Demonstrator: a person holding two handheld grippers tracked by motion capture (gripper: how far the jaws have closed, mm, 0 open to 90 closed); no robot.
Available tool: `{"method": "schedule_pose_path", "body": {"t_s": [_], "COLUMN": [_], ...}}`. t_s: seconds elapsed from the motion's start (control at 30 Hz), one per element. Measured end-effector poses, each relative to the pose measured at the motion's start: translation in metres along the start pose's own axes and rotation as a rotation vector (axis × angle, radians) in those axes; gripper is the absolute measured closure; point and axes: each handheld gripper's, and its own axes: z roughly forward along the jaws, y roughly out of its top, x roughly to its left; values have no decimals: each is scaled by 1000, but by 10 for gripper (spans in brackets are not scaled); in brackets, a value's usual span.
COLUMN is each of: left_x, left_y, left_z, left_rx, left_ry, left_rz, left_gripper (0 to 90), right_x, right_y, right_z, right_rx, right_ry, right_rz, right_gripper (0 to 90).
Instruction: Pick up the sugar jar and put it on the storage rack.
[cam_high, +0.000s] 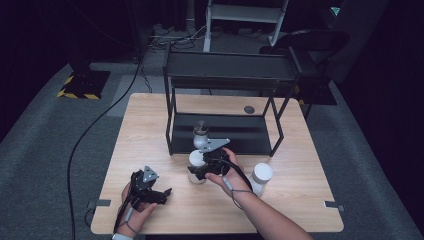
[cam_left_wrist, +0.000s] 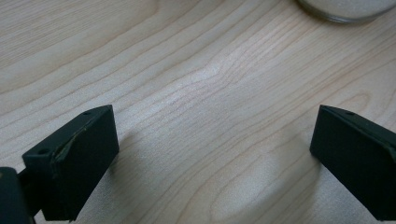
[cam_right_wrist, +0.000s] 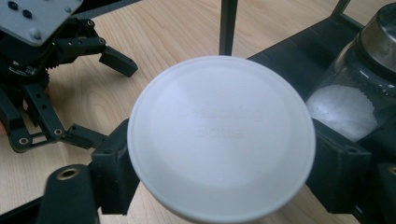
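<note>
White lid (cam_right_wrist: 222, 137) between black jaws

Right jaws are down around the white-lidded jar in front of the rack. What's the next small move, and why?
Probably finish closing before lifting. In the right gripper view the right gripper has a jaw on each side of the white-lidded jar, just under the lid, but firm pad contact cannot be confirmed. The glass shaker stands close beside one jaw, so lift straight up afterwards. The left gripper is open over bare table.
</note>
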Motion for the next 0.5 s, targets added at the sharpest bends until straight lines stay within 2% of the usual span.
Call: {"method": "schedule_pose_path", "body": {"t_s": [0.13,0.33,0.5], "left_x": [0,0,0], "left_y": [0,0,0], "left_z": [0,0,0], "left_rx": [1,1,0], "left_ry": [0,0,0], "left_rz": [-1,-1,-1], "left_gripper": [11,11,11], "right_x": [0,5,4], "right_y": [3,6,11], "right_z": [1,0,-3], "right_rx": [14,17,26], "right_ry": [7,1,19], "right_rz": [-20,-53,-70], "right_gripper": [326,332,332]}}
